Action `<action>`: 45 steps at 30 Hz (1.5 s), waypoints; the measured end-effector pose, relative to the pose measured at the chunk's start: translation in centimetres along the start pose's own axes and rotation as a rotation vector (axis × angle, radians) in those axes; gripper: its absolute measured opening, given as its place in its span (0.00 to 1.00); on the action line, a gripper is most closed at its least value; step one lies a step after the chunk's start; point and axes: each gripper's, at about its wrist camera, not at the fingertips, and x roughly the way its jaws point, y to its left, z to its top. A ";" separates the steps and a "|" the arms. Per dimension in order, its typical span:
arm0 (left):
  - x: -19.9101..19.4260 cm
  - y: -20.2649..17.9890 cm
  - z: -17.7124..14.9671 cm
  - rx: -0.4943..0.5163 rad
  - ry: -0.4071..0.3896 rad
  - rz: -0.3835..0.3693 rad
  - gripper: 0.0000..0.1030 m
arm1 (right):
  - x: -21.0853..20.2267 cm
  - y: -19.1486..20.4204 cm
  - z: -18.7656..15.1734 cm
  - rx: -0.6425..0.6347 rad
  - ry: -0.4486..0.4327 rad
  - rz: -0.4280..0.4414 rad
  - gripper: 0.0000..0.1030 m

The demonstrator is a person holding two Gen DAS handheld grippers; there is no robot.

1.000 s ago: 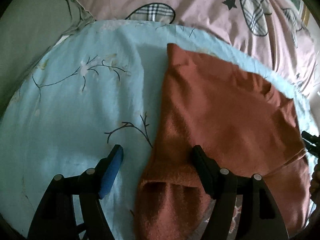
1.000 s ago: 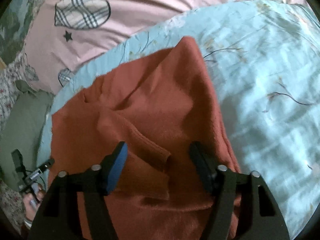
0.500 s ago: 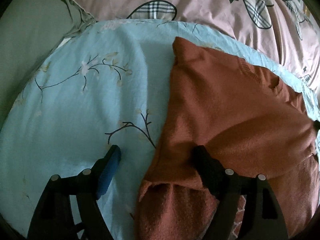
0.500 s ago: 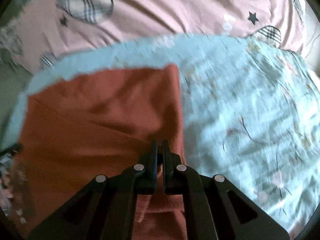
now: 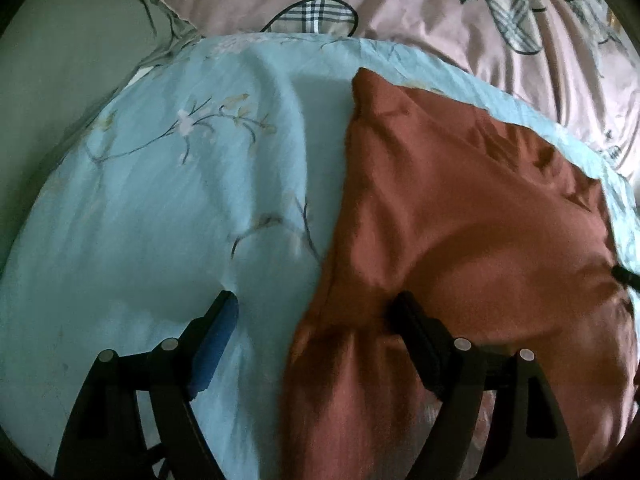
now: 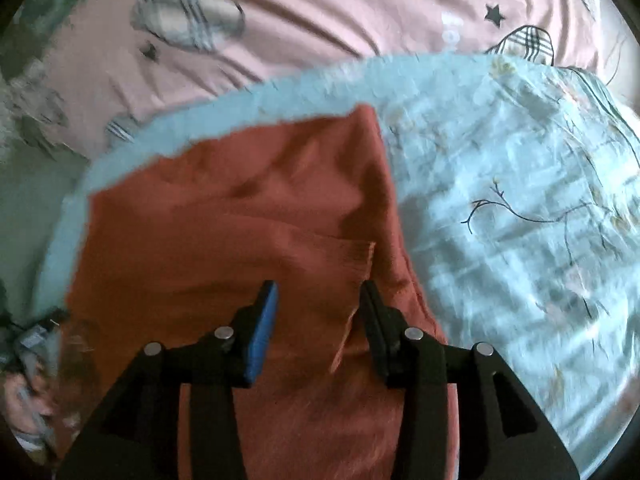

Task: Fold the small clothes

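A rust-orange knit garment lies on a light blue floral sheet; it also shows in the right wrist view. My left gripper is open and straddles the garment's left edge: the right finger rests on the knit, the blue-padded left finger on the sheet. My right gripper is open over the garment, just behind a folded ribbed cuff. Nothing is held.
A pink duvet with plaid hearts and stars lies behind the sheet; it also shows in the right wrist view. A green pillow sits at the far left. The blue sheet spreads to the right of the garment.
My right gripper was shut on the garment half a second ago and has opened, letting the fabric go. The left gripper stayed open and shifted slightly forward.
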 end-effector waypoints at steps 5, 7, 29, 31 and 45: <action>-4.3 0.9 -4.6 -0.028 -0.006 -0.055 0.78 | -4.6 1.4 -3.8 -0.026 -0.019 0.105 0.58; -6.3 1.3 -6.7 -0.051 -0.015 -0.082 0.78 | -5.9 1.4 -5.6 -0.019 -0.019 0.137 0.58; -15.3 2.6 -22.5 -0.137 -0.002 -0.311 0.81 | -14.6 -7.0 -19.7 0.130 0.000 0.200 0.64; -15.6 2.6 -23.0 -0.133 -0.004 -0.334 0.81 | -14.9 -7.8 -20.7 0.148 0.016 0.201 0.64; -15.8 2.1 -24.5 -0.063 0.014 -0.477 0.77 | -12.0 -8.2 -23.2 0.218 0.058 0.506 0.29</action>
